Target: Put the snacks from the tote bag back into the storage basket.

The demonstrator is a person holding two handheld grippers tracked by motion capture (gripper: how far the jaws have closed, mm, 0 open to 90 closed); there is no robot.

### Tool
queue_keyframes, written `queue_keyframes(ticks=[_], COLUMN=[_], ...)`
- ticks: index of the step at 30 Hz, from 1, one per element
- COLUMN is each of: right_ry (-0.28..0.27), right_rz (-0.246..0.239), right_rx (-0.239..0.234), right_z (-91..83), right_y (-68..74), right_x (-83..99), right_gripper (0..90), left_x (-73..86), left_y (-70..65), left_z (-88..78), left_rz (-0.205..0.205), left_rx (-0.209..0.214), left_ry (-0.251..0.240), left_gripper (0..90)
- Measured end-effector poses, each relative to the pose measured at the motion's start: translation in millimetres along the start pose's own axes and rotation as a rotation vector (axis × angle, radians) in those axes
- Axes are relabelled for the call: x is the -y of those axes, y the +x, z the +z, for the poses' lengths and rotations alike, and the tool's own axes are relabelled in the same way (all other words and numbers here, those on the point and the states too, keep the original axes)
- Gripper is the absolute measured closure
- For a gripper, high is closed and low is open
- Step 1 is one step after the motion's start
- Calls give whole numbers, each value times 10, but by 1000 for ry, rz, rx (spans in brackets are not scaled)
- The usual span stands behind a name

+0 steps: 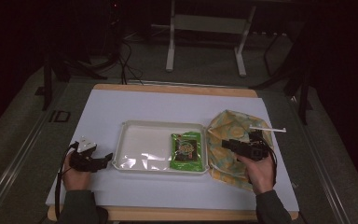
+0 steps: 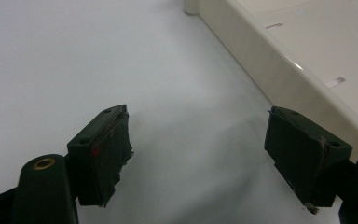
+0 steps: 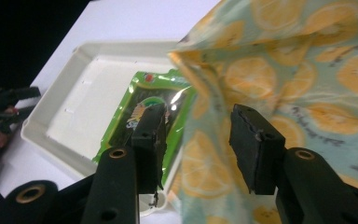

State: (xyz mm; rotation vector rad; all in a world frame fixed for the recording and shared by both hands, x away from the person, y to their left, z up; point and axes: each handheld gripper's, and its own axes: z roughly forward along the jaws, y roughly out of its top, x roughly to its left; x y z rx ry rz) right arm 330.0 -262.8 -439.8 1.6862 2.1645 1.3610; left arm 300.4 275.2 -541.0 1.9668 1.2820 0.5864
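A cream tray (image 1: 121, 140) sits mid-table on a white mat. In its right part lies a green snack packet (image 1: 186, 150), flat and face up. Right of the tray is a soft bag with a lemon print (image 1: 228, 122), its rim against the tray's right wall. My right gripper (image 1: 228, 143) hovers over the bag's left side and points toward the tray. In the right gripper view its jaws (image 3: 198, 116) stand open with nothing pinched; the bag (image 3: 307, 60), packet (image 3: 135, 102) and tray (image 3: 51, 116) lie beyond. My left gripper (image 1: 106, 159) rests open on the mat beside the tray's left wall (image 2: 270, 70); its jaws (image 2: 198, 126) are empty.
A thin white rod (image 1: 268, 128) lies across the bag's far right side. The wooden table edge (image 1: 177, 88) runs along the back. Beyond it, on the dark floor, stand white frame legs (image 1: 170, 51) and loose cables (image 1: 126, 60).
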Motion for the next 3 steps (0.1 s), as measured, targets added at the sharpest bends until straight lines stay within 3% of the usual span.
queue_keyframes(ticks=[3], right_ry=[-27], right_rz=[18], right_rx=[19], right_z=[-80], right_y=[-97], right_x=[4], right_gripper=[554], left_x=[0], left_y=[3], left_z=[1], left_rz=[-4], left_rx=[-4], left_ry=[3], left_gripper=[225])
